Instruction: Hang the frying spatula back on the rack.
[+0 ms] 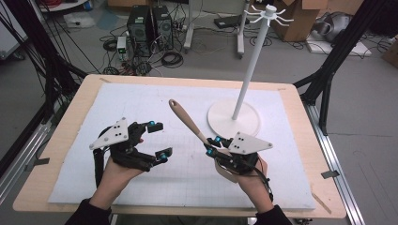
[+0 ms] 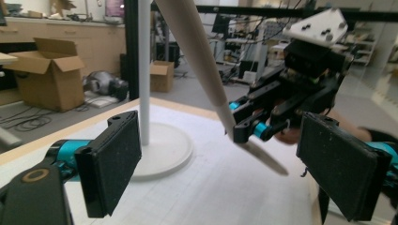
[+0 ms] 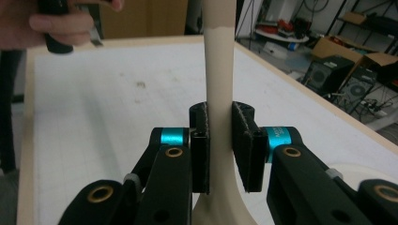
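Note:
A cream utensil [image 1: 190, 123] with a wooden handle end sticks up and away to the left. My right gripper [image 1: 212, 146] is shut on its neck, and its head is mostly hidden under the gripper and hand. In the right gripper view the pads [image 3: 201, 150] clamp the cream shaft [image 3: 220, 79] from both sides. My left gripper [image 1: 159, 139] is open above the white mat, left of the utensil, with nothing between its fingers. In the left gripper view its open pads [image 2: 112, 164] frame the utensil [image 2: 197, 61] and the right gripper [image 2: 244, 124] beyond.
A white hook stand [image 1: 248, 70] rises from a round base [image 1: 233, 119] at the back right of the mat [image 1: 141, 101], close behind the right gripper. The wooden table edge [image 1: 56, 140] surrounds the mat. Computers and cables [image 1: 150, 28] lie on the floor beyond.

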